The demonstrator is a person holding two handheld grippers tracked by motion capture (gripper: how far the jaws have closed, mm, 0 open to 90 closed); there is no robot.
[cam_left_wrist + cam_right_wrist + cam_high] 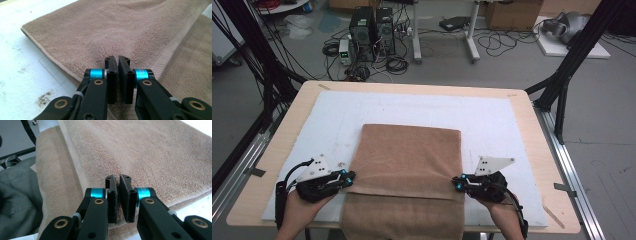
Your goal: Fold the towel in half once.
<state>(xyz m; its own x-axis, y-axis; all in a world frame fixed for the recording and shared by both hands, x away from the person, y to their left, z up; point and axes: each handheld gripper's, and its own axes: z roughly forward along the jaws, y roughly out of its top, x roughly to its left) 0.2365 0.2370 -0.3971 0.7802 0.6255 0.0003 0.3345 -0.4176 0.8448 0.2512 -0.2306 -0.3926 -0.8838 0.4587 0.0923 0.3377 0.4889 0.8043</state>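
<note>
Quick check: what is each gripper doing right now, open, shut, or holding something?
Left gripper: shut on the folded brown terry towel, at its left edge.
Right gripper: shut on the towel's right edge.

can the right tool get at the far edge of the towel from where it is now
Probably yes. The right tool, shut, sits at the towel's near right corner, and bare white mat lies beside the towel all the way to its far edge.

- My brown terry-cloth towel (409, 155) looks soft, looped and matt, with a flatter woven band (ribbed) along its hem.
- The white foam board (497, 120) under it seems matt and scuffed.
- The pale wooden table (532, 130) looks smooth.
- My left gripper (117, 61) looks matt black plastic, with glossy blue metal sleeves.
</note>
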